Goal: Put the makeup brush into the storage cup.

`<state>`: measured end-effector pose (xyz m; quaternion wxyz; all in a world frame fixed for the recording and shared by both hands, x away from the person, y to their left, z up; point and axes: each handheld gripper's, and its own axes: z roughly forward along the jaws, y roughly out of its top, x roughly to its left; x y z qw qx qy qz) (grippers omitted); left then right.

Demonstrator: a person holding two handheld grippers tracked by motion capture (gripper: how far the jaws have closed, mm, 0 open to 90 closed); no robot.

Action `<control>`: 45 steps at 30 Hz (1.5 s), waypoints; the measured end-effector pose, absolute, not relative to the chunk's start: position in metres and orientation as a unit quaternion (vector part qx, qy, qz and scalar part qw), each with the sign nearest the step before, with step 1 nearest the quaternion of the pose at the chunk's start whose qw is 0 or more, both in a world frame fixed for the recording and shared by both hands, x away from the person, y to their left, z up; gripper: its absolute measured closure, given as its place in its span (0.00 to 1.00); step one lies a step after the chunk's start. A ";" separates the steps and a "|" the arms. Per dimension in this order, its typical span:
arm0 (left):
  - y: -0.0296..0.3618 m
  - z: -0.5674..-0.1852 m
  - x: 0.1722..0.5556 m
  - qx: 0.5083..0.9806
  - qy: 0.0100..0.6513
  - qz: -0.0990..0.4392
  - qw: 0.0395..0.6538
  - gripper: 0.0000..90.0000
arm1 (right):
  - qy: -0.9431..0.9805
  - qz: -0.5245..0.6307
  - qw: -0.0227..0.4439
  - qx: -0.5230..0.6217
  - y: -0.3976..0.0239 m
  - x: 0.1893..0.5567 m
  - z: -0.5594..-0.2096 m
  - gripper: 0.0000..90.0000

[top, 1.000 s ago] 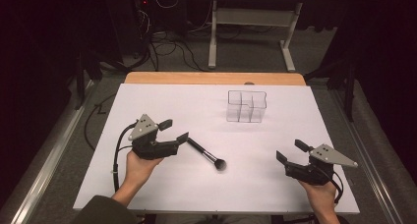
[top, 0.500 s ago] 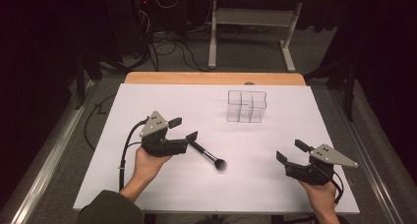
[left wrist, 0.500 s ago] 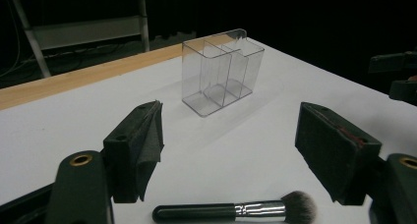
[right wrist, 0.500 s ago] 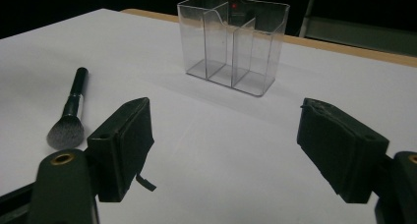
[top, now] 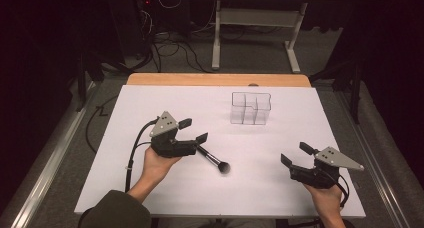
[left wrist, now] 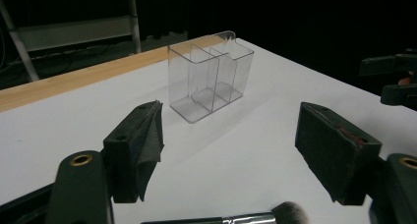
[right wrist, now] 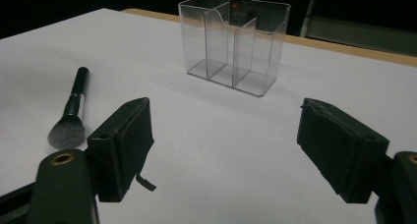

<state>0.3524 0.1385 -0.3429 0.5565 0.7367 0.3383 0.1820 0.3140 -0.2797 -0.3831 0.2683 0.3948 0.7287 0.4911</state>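
My left gripper (top: 196, 130), jaws wide apart, hangs right over the brush (top: 214, 160) lying on the white table (top: 300, 113). Nothing is picked up yet. The clear box (top: 250, 108) waits empty; my right gripper (top: 296, 154) rests open

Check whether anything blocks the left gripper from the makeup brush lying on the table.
Nothing visible does. The left gripper hovers open right over the makeup brush, whose handle lies on bare white table below its jaws.
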 end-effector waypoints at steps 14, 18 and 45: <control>0.124 -0.342 0.358 0.743 0.330 0.176 0.555 0.30 | 0.727 0.494 0.267 0.395 -0.280 0.314 -0.383 0.25; 0.122 -0.341 0.358 0.746 0.328 0.175 0.553 0.30 | 0.727 0.494 0.267 0.395 -0.280 0.314 -0.383 0.25; 0.121 -0.330 0.370 0.796 0.333 0.145 0.483 0.33 | 0.727 0.494 0.264 0.395 -0.280 0.314 -0.383 0.25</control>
